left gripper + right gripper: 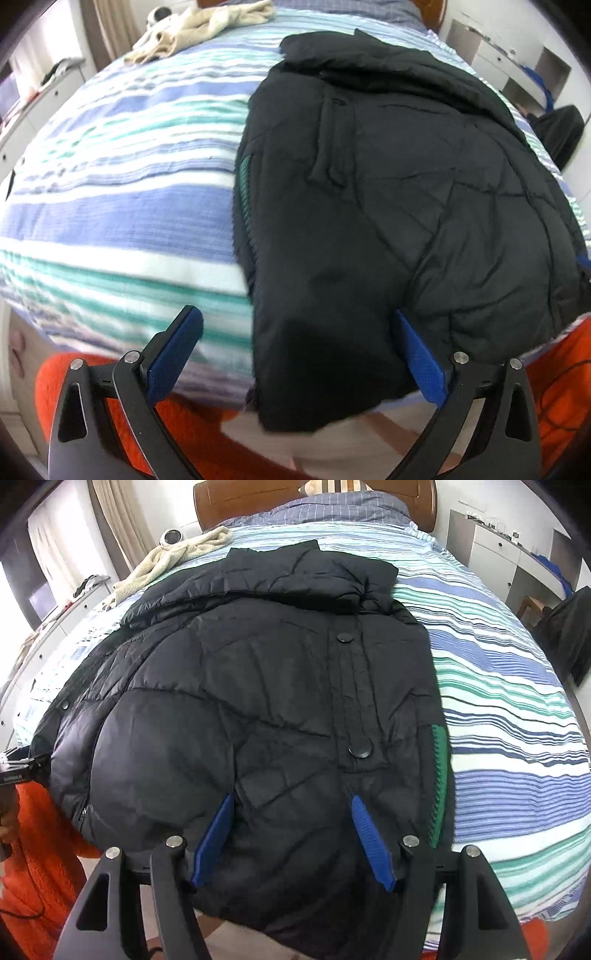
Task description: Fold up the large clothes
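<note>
Black quilted padded jacket (258,709) lies spread on striped blue-green bedspread (110,206); left gripper (295,350) and right gripper (291,834) hover wide-jawed at hem, likely readying a fold.

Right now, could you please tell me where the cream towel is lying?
The cream towel lies crumpled on the striped bedspread at the far left, near the wooden headboard, just beyond the black jacket.

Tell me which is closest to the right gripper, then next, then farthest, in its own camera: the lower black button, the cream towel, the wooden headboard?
Seen from the right gripper:
1. Lower black button, on the black jacket just ahead, slightly right.
2. Cream towel, far up the bed, left.
3. Wooden headboard, at the bed's far end.
</note>
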Demonstrator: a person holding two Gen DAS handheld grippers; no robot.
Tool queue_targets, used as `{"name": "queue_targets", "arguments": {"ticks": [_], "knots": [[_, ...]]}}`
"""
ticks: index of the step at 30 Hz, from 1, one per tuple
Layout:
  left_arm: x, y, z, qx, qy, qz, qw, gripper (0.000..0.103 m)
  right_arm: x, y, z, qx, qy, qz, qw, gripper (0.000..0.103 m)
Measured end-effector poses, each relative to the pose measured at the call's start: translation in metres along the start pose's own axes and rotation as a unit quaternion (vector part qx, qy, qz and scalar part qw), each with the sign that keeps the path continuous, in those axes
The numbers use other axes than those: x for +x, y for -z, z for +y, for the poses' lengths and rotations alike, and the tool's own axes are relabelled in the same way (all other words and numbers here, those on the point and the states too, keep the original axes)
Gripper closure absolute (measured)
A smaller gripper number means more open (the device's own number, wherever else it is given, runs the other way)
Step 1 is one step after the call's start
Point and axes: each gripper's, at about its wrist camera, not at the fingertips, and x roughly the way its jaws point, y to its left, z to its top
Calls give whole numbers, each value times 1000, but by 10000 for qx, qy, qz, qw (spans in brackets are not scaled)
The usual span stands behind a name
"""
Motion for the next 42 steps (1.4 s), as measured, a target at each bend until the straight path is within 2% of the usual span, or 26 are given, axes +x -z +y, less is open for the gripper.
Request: {"name": "queue_targets", "arguments": {"ticks": [4,8,10,12,16,20,21,23,24,25,26,27,29,35,42], "knots": [[-19,8,16,-241,202,15,9995,2,-18,7,-11,80,-81,93,9999,35],[-42,6,33,-602,529,-312,9963,2,-50,13,-41,530,-102,-58,9985,35],[-39,3,41,-745,808,-337,9934,2,-54,16,-58,706,-123,-48,9974,35],[-27,0,42,-802,971,-199,9918,2,-50,21,-75,916,-214,47,9956,35],[1,-4,23,-568,1241,102,9906,2,-21,35,-100,1488,-719,341,9857,35],[2,-2,7,-366,1072,93,9935,4,-12,39,-100,1817,-1219,234,9755,33],[1,-1,7,-362,1082,88,9934,7,-12,38,-99,1847,-1413,222,9723,33],[-4,0,6,-370,1094,152,9932,26,-10,36,-92,1806,-1647,267,9693,33],[-7,1,5,-366,1089,185,9932,35,-11,35,-88,1679,-1584,293,9726,34],[-9,0,5,-359,1040,200,9937,40,-11,34,-84,1542,-1509,328,9759,35],[-11,0,6,-345,1007,211,9941,50,-11,32,-82,1451,-1457,355,9780,39],[-13,1,6,-333,1029,221,9939,59,-11,30,-80,1337,-1360,392,9809,50],[-19,0,5,-309,1076,214,9935,67,-10,27,-78,1233,-1289,457,9829,63],[-36,-2,2,-5,948,34,9955,82,-18,16,-73,1008,-1297,468,9853,77],[-65,-5,7,-58,1093,-266,9936,86,-39,5,-65,703,-1267,360,9888,83]]}}
